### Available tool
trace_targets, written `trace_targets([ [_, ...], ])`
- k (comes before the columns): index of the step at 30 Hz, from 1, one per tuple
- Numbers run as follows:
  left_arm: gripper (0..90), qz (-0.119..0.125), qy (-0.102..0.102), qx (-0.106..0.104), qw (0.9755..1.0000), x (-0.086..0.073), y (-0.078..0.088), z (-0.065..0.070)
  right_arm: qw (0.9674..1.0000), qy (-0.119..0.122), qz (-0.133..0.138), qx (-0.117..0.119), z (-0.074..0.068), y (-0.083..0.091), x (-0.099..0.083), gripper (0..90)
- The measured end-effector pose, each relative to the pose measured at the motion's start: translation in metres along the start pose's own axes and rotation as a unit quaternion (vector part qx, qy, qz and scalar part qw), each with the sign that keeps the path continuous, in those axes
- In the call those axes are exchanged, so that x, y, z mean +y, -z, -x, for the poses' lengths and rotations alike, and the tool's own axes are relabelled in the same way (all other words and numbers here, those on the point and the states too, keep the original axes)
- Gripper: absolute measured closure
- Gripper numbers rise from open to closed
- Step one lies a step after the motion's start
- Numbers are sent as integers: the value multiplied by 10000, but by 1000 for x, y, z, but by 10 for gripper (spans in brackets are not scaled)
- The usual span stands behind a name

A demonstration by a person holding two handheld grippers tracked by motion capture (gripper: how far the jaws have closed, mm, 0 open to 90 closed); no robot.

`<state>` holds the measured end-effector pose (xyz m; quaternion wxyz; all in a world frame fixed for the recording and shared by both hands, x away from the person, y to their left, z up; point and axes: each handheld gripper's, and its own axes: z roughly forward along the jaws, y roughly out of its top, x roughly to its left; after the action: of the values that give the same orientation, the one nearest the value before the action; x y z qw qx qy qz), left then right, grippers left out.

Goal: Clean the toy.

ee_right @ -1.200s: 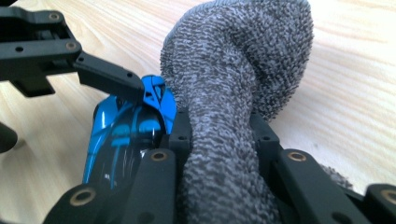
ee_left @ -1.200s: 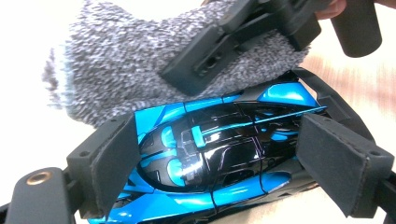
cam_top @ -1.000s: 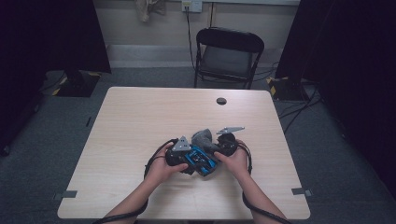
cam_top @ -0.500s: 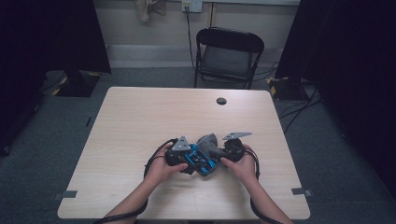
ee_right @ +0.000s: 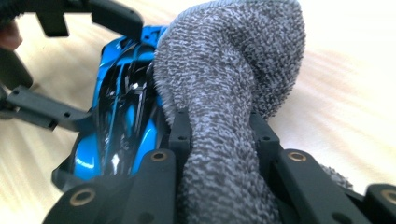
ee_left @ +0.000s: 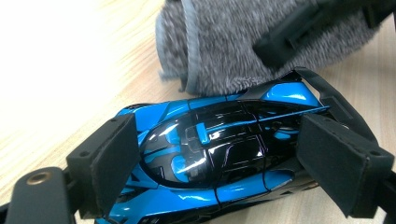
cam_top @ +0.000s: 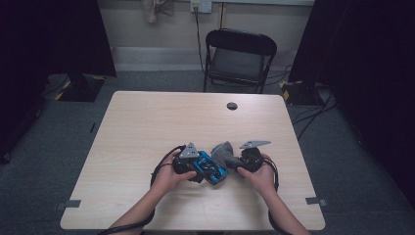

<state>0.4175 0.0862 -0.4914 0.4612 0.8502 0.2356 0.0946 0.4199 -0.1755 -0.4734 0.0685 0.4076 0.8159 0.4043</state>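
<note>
**Op A:** I'm starting at my right gripper (ee_right: 219, 126). Its jaws are clamped tight on a bunched grey terry cloth (ee_right: 229, 70), and the free end of that cloth lies against the side of the glossy blue-and-black toy car (ee_right: 121, 107). From the high view the cloth (cam_top: 222, 151) sits just right of the car (cam_top: 209, 168), near the front edge of the pale wooden table (cam_top: 147, 122).

**Op B:** And your left?

**Op A:** My left gripper (ee_left: 233, 158) straddles the car (ee_left: 219, 149) across its body. Both foam pads (ee_left: 112, 158) look pressed to its flanks, so I read it as gripping the car and steadying it on the tabletop.

**Op B:** How will the 2 things handle?

**Op A:** I'd judge the car light, hard and slick, with a thin rear wing (ee_left: 327, 93) that could snap. I'd keep hold at the wide middle of the body, never at the wing. The cloth is soft and limp, so it only pushes where the jaws bunch it. A pinch close to the working end gives me more control.

**Op B:** Counts?

**Op A:** 1 car, 1 cloth, 2 grippers, 1 table. Farther out I count 1 small dark round disc (cam_top: 232, 105) near the table's far edge and 1 black folding chair (cam_top: 239, 58) behind it.
</note>
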Motion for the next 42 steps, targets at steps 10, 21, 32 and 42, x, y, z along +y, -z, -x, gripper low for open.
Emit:
trace_targets([
  [10, 131, 15, 5, -1, 10000, 0, 0, 0, 9995, -95, 183, -256, 5, -12, 21, 691],
  [21, 131, 17, 0, -1, 10000, 0, 0, 0, 9991, -141, 205, -357, -1, -41, 42, 689],
  [32, 131, 24, 5, -1, 10000, -1, 0, 0, 9995, -156, 125, -255, -12, -61, 50, 688],
  [42, 131, 19, 6, -3, 10000, 0, 0, 0, 9996, -221, 135, -93, -13, -62, 40, 688],
])
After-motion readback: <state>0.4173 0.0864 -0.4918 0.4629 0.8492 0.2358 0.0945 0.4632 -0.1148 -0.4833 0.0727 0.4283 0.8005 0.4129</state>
